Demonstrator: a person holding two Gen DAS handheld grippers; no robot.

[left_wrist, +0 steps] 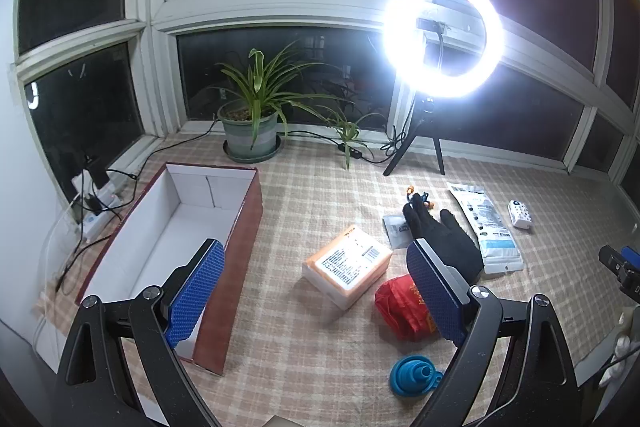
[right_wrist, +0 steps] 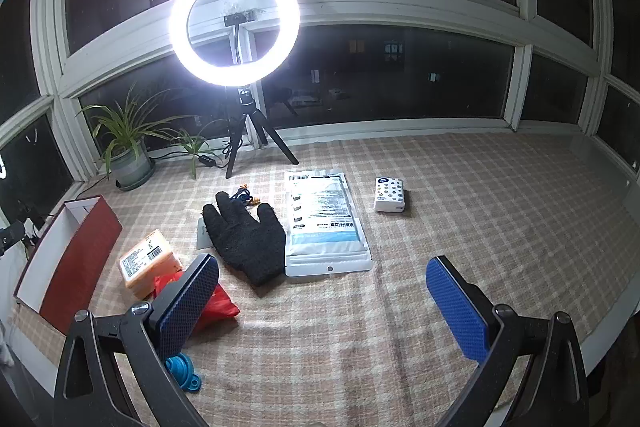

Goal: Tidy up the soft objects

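Left gripper (left_wrist: 316, 291): blue-padded fingers spread wide, holding nothing, hovering over the checked cloth between the box and the loose items
Right gripper (right_wrist: 322, 303): fingers wide apart too, empty, above bare cloth in front of the glove and the pouch
Black fuzzy knitted glove (right_wrist: 246, 241): lies flat, fingers toward the window, just beside the pouch; likely light and limp, so it should sag when lifted; the palm looks the best place to pinch
Red crumpled plastic bag (left_wrist: 394, 305): near the left gripper's right finger; probably thin and slippery, best taken at a bunched fold
Orange wrapped soft pack with a printed label (left_wrist: 347, 265): between box and bag; looks squashy, a grip across its short sides seems sound
White flat printed pouch (right_wrist: 325, 223): lies flat, little edge to catch; its near end may lift first
Small white dotted tissue pack (right_wrist: 389, 195): well apart, on the right
Brown open cardboard box with white inside (left_wrist: 176, 227): on the left, nothing seen in it; its tall wall needs clearing when carrying over
Blue folding silicone funnel (left_wrist: 416, 375): close to the near edge, easily knocked
Open room: bare cloth to the right and front; ring light on a tripod (right_wrist: 236, 23) and potted plant (left_wrist: 252, 107) stand behind, by the window
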